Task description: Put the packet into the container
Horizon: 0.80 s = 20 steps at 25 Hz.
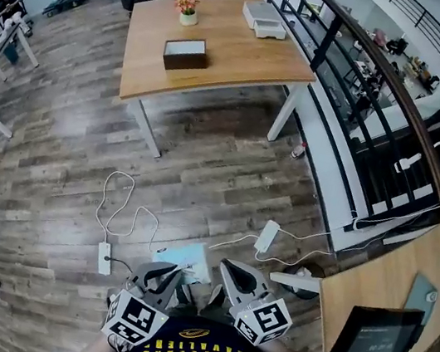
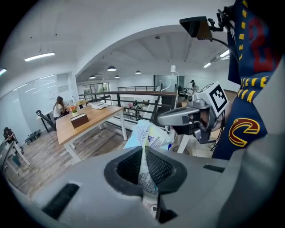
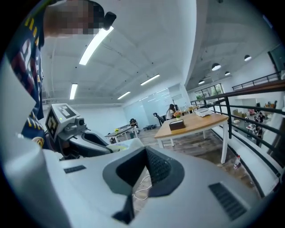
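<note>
A pale blue-and-white packet point(image 1: 190, 260) hangs over the wood floor, close in front of me, with my left gripper point(image 1: 174, 271) shut on it. In the left gripper view the packet point(image 2: 148, 139) stands upright, pinched between the black pads point(image 2: 129, 167). My right gripper point(image 1: 227, 267) sits just right of it, shut and empty; its pads point(image 3: 158, 167) meet with nothing between them. A dark open-topped box point(image 1: 184, 53) rests on the wooden table point(image 1: 241, 57) far ahead, and shows small as the box point(image 3: 177, 125) in the right gripper view.
White cables and a power strip point(image 1: 103, 257) lie on the floor ahead, with an adapter point(image 1: 267, 236) to the right. A black railing point(image 1: 361, 95) runs along the right. A flower pot point(image 1: 187, 8) and a white box point(image 1: 265, 17) stand on the table. A desk with a screen point(image 1: 368, 340) is at lower right.
</note>
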Each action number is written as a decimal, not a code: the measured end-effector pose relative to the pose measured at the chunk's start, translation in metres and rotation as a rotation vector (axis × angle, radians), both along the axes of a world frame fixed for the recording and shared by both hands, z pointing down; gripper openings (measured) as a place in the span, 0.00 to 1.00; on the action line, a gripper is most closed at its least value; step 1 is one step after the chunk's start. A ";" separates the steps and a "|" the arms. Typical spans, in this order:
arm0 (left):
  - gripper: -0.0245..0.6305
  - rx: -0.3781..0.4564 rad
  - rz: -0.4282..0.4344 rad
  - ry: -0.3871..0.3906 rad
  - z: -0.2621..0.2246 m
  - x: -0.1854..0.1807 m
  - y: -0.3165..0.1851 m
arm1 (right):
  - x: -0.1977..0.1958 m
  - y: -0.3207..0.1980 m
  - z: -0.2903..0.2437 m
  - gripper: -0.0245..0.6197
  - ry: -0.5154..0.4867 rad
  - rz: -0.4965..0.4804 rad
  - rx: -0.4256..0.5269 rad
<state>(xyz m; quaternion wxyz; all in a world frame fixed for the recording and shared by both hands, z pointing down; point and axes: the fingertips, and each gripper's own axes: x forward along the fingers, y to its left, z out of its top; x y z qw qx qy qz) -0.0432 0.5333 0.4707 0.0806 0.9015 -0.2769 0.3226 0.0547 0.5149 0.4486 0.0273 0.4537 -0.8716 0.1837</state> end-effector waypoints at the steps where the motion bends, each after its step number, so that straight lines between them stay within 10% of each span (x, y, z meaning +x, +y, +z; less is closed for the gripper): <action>1: 0.07 0.006 -0.002 0.003 -0.003 -0.002 0.002 | -0.003 0.001 -0.006 0.05 0.009 -0.007 0.016; 20: 0.07 0.059 -0.069 -0.007 -0.015 0.027 0.000 | 0.011 0.014 -0.047 0.27 -0.023 -0.126 0.176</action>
